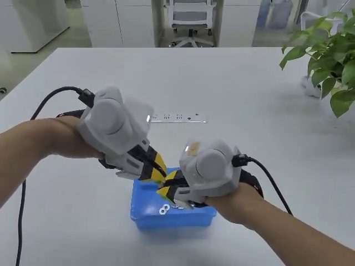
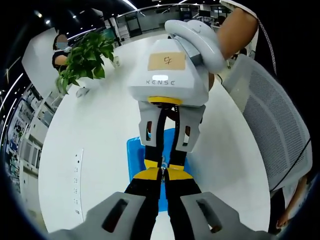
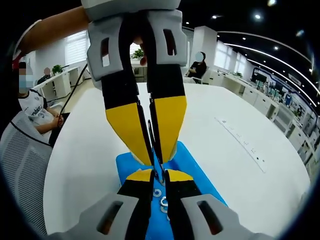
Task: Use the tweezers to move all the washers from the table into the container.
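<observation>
Bright office, white bench (image 1: 249, 88)
Leafy plant (image 1: 327, 50) at its far corner, office chair (image 1: 190, 16) beyond, ceiling lights (image 3: 257, 16) overhead.

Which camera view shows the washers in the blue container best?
The right gripper view: the washers appear close, between its jaws. The head view shows them small; in the left gripper view the container is mostly hidden.

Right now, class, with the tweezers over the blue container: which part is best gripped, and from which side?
Grip the tweezers across their two thin legs, around mid-length, coming from above. They point down at the blue container, so squeezing the legs' outer faces would likely close the free tips. The left gripper seems to hold them this way.
</observation>
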Action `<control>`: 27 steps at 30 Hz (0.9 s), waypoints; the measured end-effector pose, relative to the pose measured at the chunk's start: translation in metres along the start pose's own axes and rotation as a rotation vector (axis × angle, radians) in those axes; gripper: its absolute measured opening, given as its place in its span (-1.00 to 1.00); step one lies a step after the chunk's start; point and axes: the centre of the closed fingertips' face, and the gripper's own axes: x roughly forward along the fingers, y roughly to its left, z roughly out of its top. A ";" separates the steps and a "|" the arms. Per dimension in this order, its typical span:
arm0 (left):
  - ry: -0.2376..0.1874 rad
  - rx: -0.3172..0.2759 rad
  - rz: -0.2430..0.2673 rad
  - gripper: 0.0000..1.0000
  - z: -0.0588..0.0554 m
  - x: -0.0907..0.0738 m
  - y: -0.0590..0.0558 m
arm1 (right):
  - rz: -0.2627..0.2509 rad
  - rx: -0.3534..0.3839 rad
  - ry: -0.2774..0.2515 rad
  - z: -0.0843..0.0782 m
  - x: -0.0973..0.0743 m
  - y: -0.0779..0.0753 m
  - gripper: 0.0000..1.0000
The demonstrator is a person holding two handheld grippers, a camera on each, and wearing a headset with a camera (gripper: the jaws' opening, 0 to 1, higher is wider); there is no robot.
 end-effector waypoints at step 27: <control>0.008 -0.033 -0.008 -0.88 -0.020 0.015 0.003 | 0.022 0.000 0.046 -0.019 0.017 -0.003 -0.78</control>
